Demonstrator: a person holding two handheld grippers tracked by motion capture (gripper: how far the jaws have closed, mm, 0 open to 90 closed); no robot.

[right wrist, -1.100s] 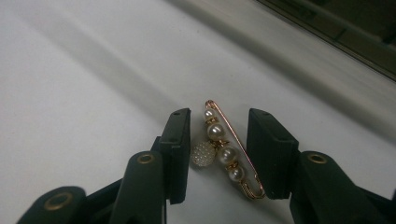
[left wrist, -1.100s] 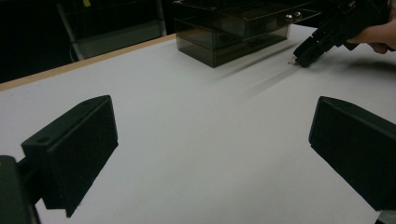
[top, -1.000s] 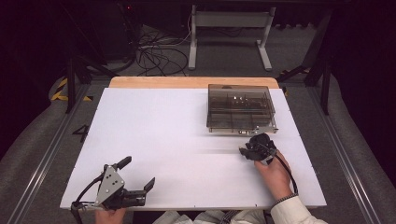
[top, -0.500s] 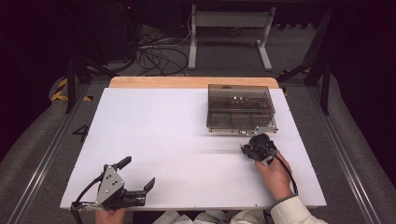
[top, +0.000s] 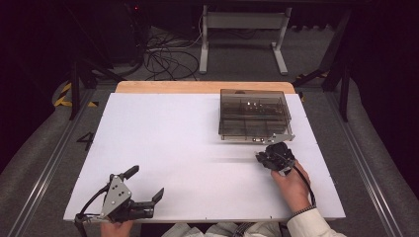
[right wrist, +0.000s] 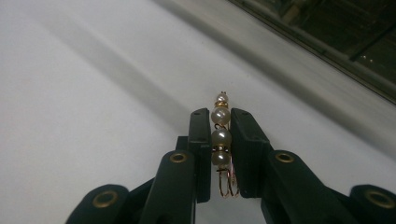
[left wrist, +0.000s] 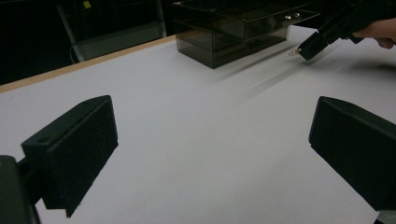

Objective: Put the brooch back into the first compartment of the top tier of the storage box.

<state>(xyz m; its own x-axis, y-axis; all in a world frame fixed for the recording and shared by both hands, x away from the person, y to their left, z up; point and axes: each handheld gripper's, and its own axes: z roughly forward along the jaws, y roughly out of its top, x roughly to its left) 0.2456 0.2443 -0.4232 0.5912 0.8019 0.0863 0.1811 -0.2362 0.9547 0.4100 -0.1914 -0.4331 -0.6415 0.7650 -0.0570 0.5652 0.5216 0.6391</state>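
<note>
Right gripper, right gripper view: your right gripper (right wrist: 219,133) has its jaws closed on a string of pearls on gold wire (right wrist: 221,138); one bead pokes past the tips, above the white table (right wrist: 84,102).
Left gripper, left gripper view: your left gripper (left wrist: 212,137) has its jaws spread wide, nothing between them. Farther off, the smoked clear drawer box (left wrist: 233,29).
High view: your left gripper (top: 144,183) lies near the table's front-left edge; your right gripper (top: 262,159) is just in front of the box (top: 253,114).
Writing: a "4" (top: 86,140) marked on the floor left of the table; no brand can be read.
</note>
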